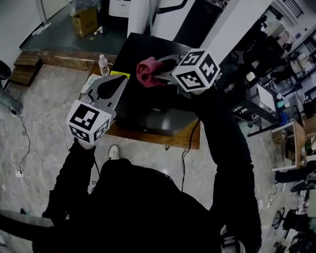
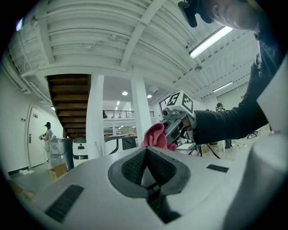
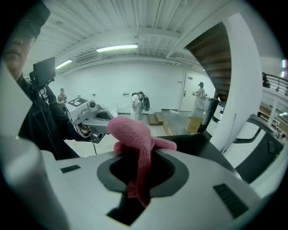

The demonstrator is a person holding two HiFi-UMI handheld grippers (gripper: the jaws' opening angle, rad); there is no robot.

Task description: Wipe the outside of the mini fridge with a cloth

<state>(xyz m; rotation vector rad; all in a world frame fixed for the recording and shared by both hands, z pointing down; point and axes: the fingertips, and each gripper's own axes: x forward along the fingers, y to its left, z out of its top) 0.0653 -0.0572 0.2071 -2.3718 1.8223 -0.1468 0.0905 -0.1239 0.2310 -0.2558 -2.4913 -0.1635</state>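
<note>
Wooden table [image 1: 159, 139]; mini fridge [image 1: 143, 105], bottle [image 1: 103, 64] atop

Operator clothing and hand-held tools: appearance only.
Black long sleeves [image 1: 228, 148], black top [image 1: 148, 207], one white shoe [image 1: 113, 151]. Black camera [image 2: 192, 10] worn on the head. Left tool [image 1: 114, 85] and right tool [image 1: 159, 75]: pale grey moulded shells, each with a dark grey rounded recess round ribbed black pads [image 2: 134, 167] and small black rectangular inlays on the flanks. Each rear carries a white cube with black square markers: left cube [image 1: 88, 121], right cube [image 1: 196, 70].
</note>
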